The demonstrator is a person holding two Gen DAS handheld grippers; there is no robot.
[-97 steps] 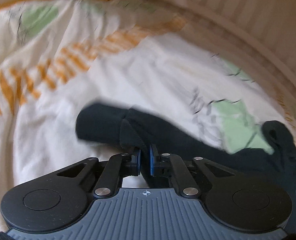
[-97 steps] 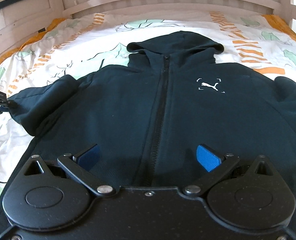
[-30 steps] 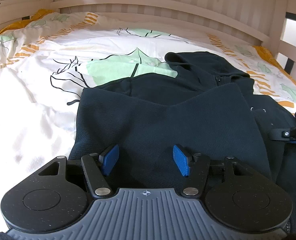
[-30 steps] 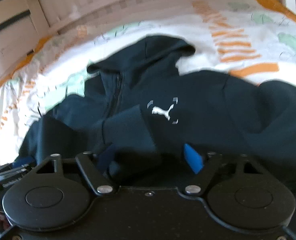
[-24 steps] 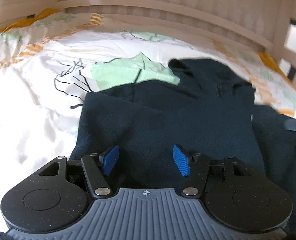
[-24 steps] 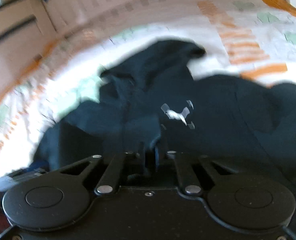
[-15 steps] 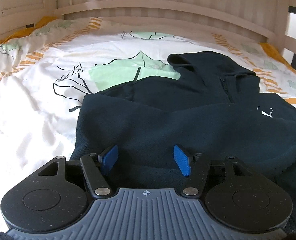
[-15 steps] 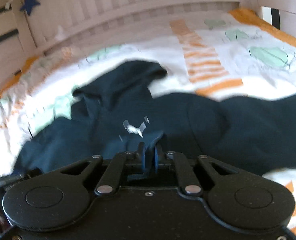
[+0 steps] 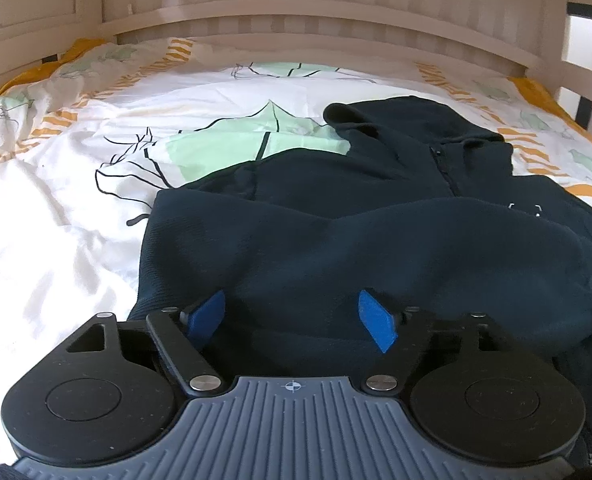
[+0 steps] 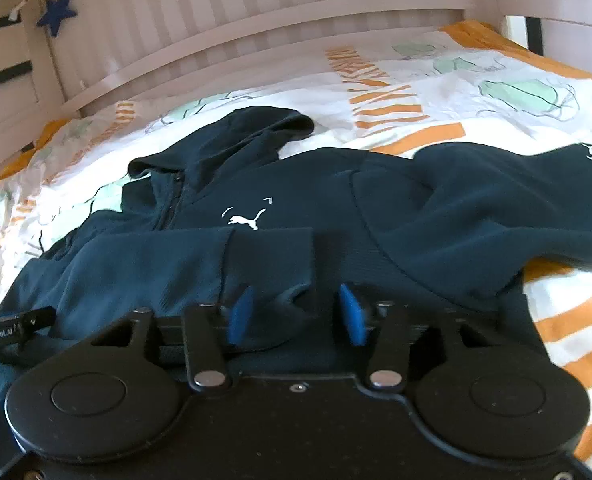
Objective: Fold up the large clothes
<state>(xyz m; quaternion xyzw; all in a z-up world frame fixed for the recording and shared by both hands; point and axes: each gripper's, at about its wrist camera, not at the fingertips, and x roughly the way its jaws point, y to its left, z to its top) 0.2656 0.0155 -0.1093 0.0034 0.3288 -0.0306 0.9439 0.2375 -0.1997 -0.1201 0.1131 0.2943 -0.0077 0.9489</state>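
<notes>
**Hoodie on bed, one sleeve folded across chest; both jaws parting, nothing gripped**

Item under inspection: a dark navy zip-up hoodie [image 10: 436,216] lying face up on a bed. It rests on a white duvet [image 9: 75,208] printed with green leaves and orange stripes. The hood [image 10: 251,128] points toward the pale slatted headboard [image 10: 255,12]. A white cat logo [image 10: 245,220] shows on the chest.

Sleeve condition: one sleeve [image 10: 167,264] is laid across the front of the garment, its cuff end lying just below the logo. The other sleeve [image 10: 536,200] lies spread out to the side on the duvet, not folded in.

Left gripper [image 9: 291,316]: hangs low over the folded sleeve near the hoodie's edge. Its jaws are opening, blue pads [image 9: 376,320] well apart. Dark fabric lies beneath and between them, but the pads do not press on it.

Right gripper [image 10: 296,312]: sits over the cuff end of the folded sleeve. Its jaws are opening as well. The cuff fabric lies between the blue pads [image 10: 352,312], slack and not pinched.

Other: a blue star ornament [image 10: 57,12] hangs on the bed frame at the upper left of the right wrist view.
</notes>
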